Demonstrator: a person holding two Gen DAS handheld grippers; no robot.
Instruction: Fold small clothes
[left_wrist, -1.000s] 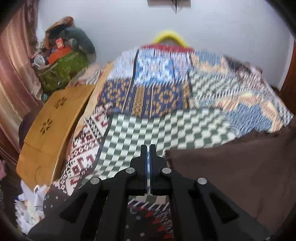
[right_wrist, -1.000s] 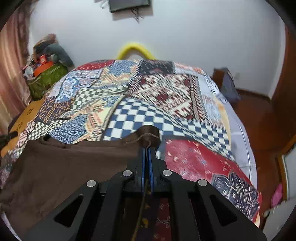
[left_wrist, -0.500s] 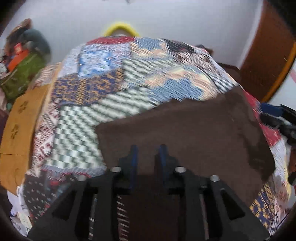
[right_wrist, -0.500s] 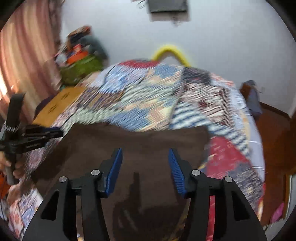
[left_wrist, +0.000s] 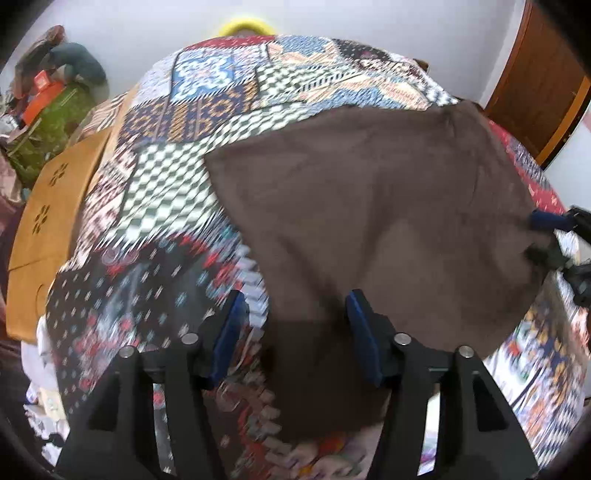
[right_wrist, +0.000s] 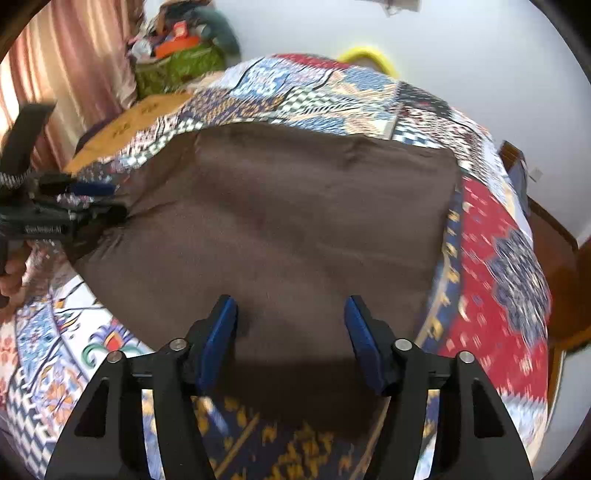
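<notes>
Left hand-held gripper (left_wrist: 291, 314): jaws apart, having just been opening; nothing gripped, though the near hem of the brown garment (left_wrist: 369, 221) lies below and between the blue pads (left_wrist: 227, 332), which do not press on it. Right hand-held gripper (right_wrist: 290, 325): the same condition, jaws just opened and parted, empty, poised over the near edge of the same cloth. Brown garment: spread in one broad layer on the patchwork bedspread (right_wrist: 491, 258), lying loose on the bed between the two tools, its far edge fairly straight, a soft crease running in from the left hand-held gripper's side. Risks, as judged: with both holds let go, the cloth rests by its own weight alone, so a pad catching the fabric on the way off could drag a corner and spoil the lie; the crease, if folded over, would likely set a crooked edge; a pinch taken too deep might pick up the bedspread along with the garment; the two tools stand near each other across the cloth and could collide. Beyond: wooden board (left_wrist: 55, 206) beside the bed, heaped bags (right_wrist: 177, 62) by the far wall.
</notes>
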